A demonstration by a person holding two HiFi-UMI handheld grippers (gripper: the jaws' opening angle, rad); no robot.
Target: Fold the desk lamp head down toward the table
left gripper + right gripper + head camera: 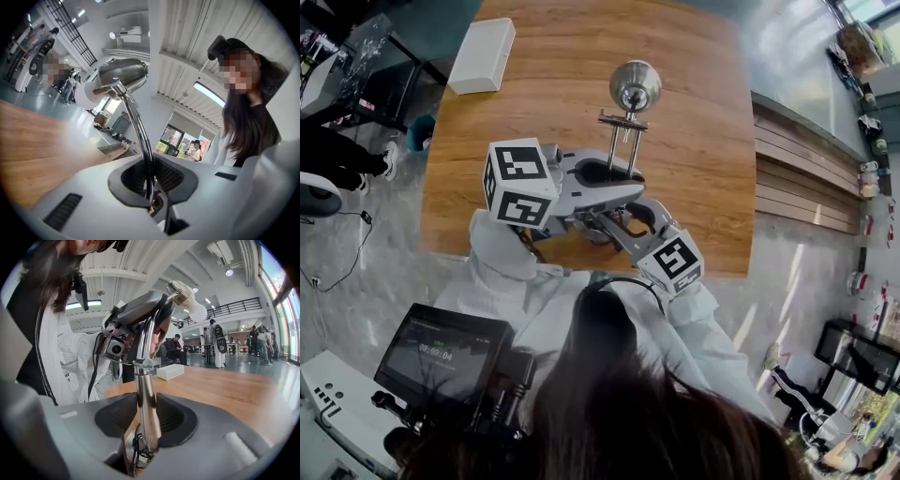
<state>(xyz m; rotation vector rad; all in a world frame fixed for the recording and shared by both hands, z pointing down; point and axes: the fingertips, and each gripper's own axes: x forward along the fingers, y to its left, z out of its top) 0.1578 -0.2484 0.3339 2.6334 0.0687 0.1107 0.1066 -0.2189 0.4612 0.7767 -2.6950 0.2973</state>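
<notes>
Desk lamp [622, 141], standing on the wooden surface [703, 141], held by both your tools.
Your left tool [150, 187] is clamped on the upper arm [139, 133], with the lamp head [635, 86] atop it; your right tool [146, 425] grips the lower post [146, 399].

one desk lamp [623, 120], with one round metal head [123, 72], two thin rods [612, 145] in its upper arm and one thicker post [145, 394] below. two handheld grippers, the left gripper [150, 180] and the right gripper [146, 420]. two marker cubes, the left cube [520, 183] and the right cube [677, 261]. one wooden table [694, 141]. one white box [483, 54] on it. one small screen [441, 352]. several people [216, 345] far behind, too small to count exactly.
</notes>
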